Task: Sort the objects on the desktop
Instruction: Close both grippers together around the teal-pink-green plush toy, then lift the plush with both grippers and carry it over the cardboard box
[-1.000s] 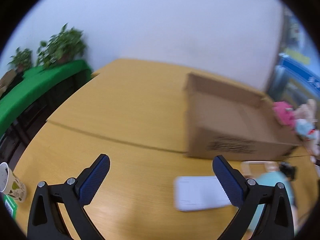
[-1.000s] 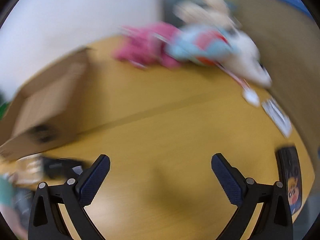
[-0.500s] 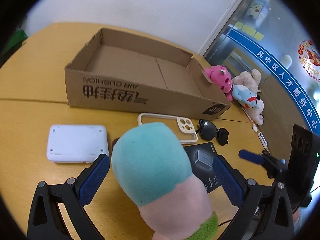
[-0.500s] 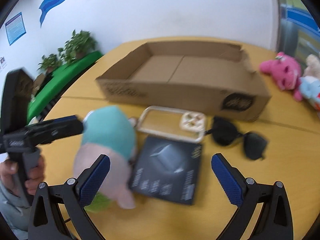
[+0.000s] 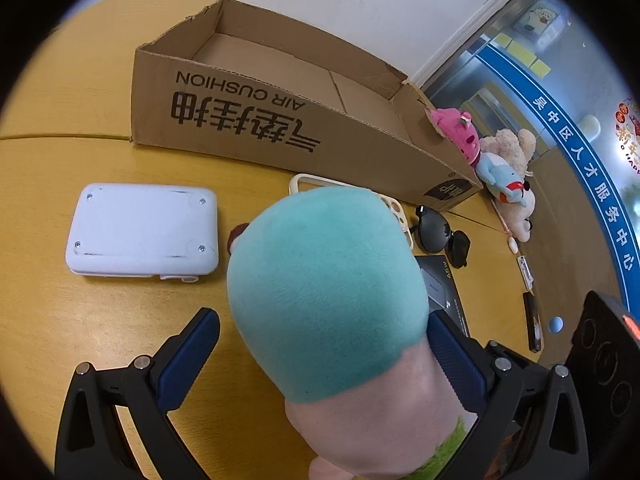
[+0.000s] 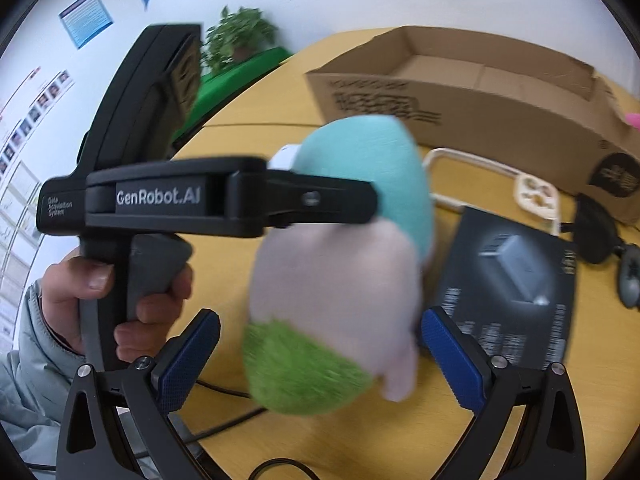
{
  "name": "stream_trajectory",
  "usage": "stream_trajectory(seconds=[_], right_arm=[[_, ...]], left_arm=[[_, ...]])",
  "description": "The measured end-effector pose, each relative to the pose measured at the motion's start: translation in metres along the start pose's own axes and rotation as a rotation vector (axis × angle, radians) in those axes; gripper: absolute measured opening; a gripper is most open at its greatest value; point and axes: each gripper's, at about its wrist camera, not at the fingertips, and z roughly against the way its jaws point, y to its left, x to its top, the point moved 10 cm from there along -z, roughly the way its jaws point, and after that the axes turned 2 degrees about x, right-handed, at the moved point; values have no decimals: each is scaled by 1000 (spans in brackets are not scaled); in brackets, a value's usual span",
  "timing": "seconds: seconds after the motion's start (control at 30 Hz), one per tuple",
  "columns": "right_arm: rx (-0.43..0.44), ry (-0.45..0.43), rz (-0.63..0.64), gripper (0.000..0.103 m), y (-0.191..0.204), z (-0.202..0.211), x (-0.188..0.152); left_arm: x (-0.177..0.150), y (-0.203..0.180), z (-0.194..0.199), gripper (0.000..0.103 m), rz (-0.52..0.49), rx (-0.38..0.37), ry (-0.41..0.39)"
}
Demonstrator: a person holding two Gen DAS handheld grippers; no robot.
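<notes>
On the desk (image 5: 48,312) before the cardboard box (image 5: 280,128), we now straddle the plush toy (image 5: 328,304), closer than before: left gripper (image 5: 320,344) open, right gripper (image 6: 320,344) open; grasp comes next.

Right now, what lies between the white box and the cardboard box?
Nothing: in the left wrist view, only bare table separates the white box from the cardboard box.

On the surface (image 5: 60,160) the cardboard box (image 5: 280,128) lies far. Nearer, from left to right: the flat case (image 5: 144,234), the plush toy (image 5: 328,292), the phone case (image 5: 394,208), the sunglasses (image 5: 442,236). Stuffed animals (image 5: 500,172) lie right of the box.
</notes>
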Motion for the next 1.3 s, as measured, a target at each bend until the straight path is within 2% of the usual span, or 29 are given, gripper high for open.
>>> stream_trajectory(seconds=[0.07,0.13,0.17,0.2,0.3,0.4,0.5,0.67,0.77,0.83,1.03,1.17,1.3], right_arm=[[-19,-3,26,99,3,-6,0],[-29,-1,56,91,5,-12,0],[-16,4,56,84,7,-15,0],[2,5,50,81,8,-17,1],[69,11,49,83,20,-23,3],[50,22,73,90,22,-28,2],[80,43,19,90,15,-35,-1],[58,34,55,82,21,-39,-5],[116,12,15,74,22,-32,-3],[132,-12,4,72,23,-25,0],[114,-118,42,71,29,25,36],[62,-211,101,71,33,77,89],[3,-318,178,71,37,133,152]], left_arm=[[0,5,3,100,10,0,-2],[0,11,9,92,28,-7,-4],[0,14,12,91,33,-4,-7],[0,17,16,88,37,-3,-11],[-2,22,21,87,46,5,-9],[-6,24,19,87,66,-27,6],[-6,23,14,87,67,-52,7],[-6,9,18,76,-5,-30,-7],[-3,1,24,73,-24,-18,-26],[4,-5,31,72,-34,-24,-49],[57,-45,73,71,-130,-65,-162],[115,-87,117,71,-241,-97,-279],[176,-128,162,71,-360,-92,-399]])
